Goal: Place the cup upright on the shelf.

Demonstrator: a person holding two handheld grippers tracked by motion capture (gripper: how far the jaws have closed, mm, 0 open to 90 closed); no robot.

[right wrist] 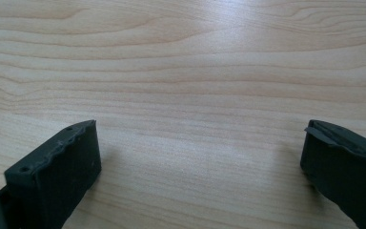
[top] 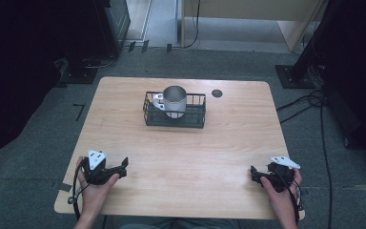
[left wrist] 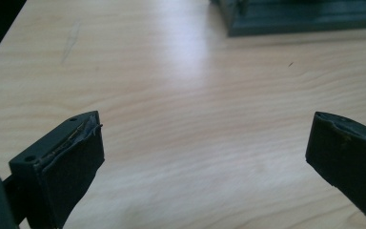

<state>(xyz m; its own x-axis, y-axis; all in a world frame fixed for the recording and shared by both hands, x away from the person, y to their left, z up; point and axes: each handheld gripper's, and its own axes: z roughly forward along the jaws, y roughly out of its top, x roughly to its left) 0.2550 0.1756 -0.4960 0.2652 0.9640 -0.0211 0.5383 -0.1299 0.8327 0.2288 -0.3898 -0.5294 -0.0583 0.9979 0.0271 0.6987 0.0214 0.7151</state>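
Your surface (top: 181, 152) is bare at the frame's bottom, where both claws, left (top: 122, 167) and right (top: 253, 172), rest spread and empty. The basket (top: 174, 117) sits upper centre, the cup (top: 175, 100) upright inside. You look set to begin: next, reach for the cup.

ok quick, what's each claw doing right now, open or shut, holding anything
left claw: open, jaws wide apart, holding nothing, bare table between them
right claw: open, jaws wide apart, holding nothing
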